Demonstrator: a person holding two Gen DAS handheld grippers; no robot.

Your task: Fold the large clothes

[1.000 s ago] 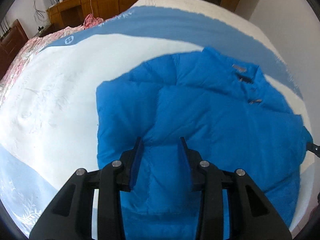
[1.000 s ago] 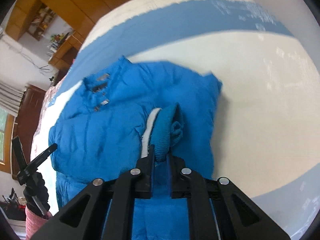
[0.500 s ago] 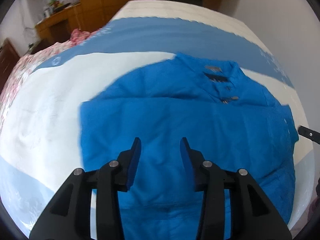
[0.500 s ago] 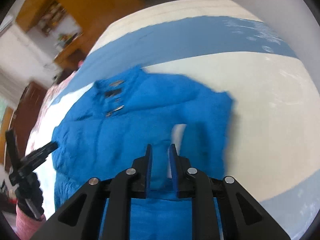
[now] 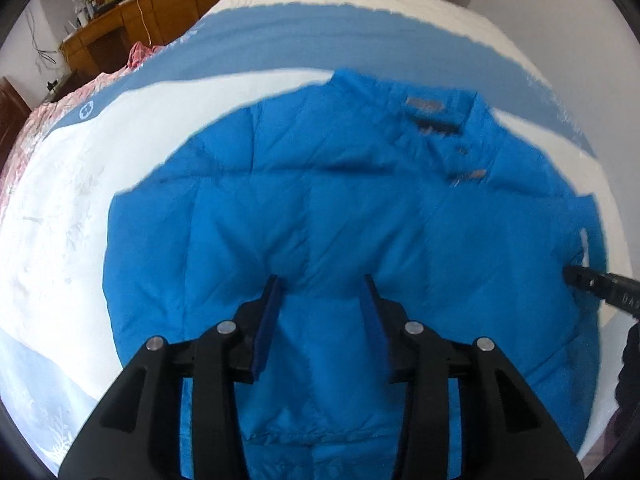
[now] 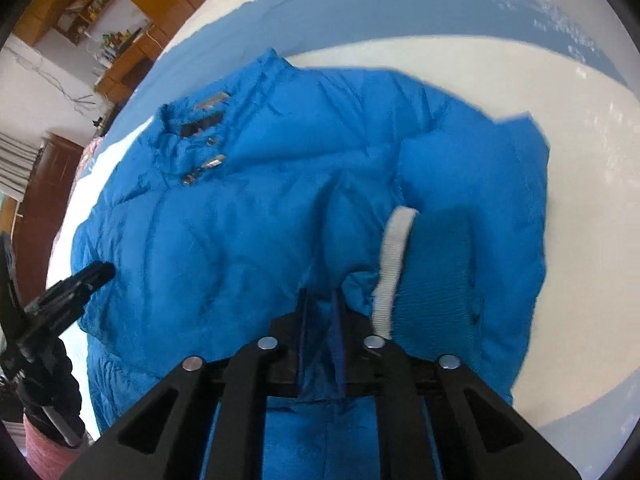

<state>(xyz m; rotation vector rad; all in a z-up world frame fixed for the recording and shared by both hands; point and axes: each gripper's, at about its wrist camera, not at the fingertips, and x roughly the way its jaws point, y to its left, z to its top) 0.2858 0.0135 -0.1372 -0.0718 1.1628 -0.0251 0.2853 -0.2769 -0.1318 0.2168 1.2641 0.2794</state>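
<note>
1. Right gripper (image 6: 320,300) nearest: fingers (image 6: 338,336) pinched almost together on a thin fold of blue fabric from the jacket (image 6: 248,208). Looks like a grip on the sleeve end, just beside the ribbed cuff (image 6: 440,264) with its white band (image 6: 394,264).
2. Left gripper (image 5: 320,292): fingers (image 5: 266,328) spread wide, nothing between them, hovering over the jacket's lower body panel. No contact visible.
3. Jacket flat on the bed (image 5: 60,208), front up, hem toward both cameras, collar (image 5: 432,108) far side. Sleeve with the cuff lies doubled over the jacket's right part, inside its outline.
4. Beyond the collar: blue band of the bedcover (image 5: 320,40), then wooden cabinets (image 5: 172,4) at the wall.
5. Step in hand, by judgement: sleeve fold-in, right side, fabric not yet released.
6. Next move likely calls for: lay the cuff flat on the jacket chest, open right fingers, then take hem with both grippers for a fold toward the collar.
7. Padding is puffy; expect spring-back, press flat before release.
</note>
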